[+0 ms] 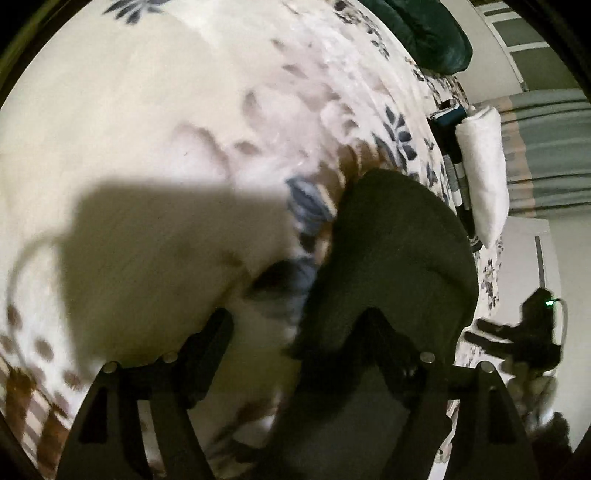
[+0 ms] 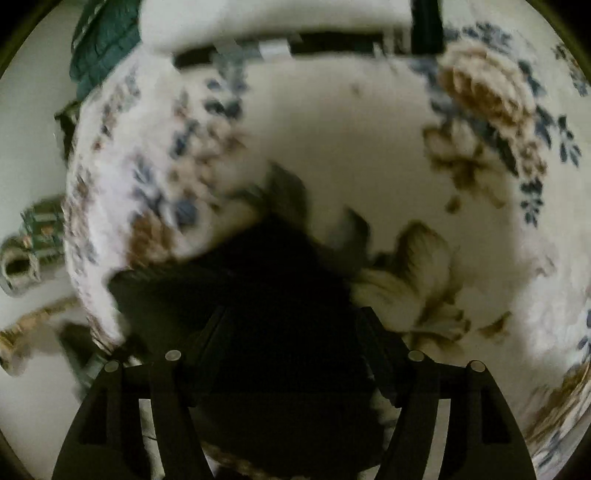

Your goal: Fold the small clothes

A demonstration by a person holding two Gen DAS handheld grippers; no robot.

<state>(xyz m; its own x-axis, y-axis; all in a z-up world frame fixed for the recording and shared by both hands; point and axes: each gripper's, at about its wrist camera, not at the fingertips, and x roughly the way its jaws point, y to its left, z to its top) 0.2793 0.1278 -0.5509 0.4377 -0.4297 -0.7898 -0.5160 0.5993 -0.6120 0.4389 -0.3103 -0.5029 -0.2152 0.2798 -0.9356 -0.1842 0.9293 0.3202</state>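
A small dark garment [image 1: 391, 258] lies on the white floral bedspread [image 1: 147, 129]. In the left wrist view my left gripper [image 1: 299, 332] has its fingers spread wide, with the garment draped over the right finger [image 1: 384, 339] and the left finger [image 1: 214, 339] over bare bedspread. In the right wrist view the same dark garment [image 2: 266, 295] fills the gap between the spread fingers of my right gripper [image 2: 291, 328], lying over the bedspread [image 2: 351, 147]. The frames are blurred, so I cannot tell if cloth is pinched.
A white rolled pillow [image 1: 484, 173] and a dark green cushion [image 1: 432, 33] lie at the bed's far edge. The other gripper [image 1: 532, 332] shows at the right, off the bed's side. The floor with shoes [image 2: 22, 258] lies left of the bed.
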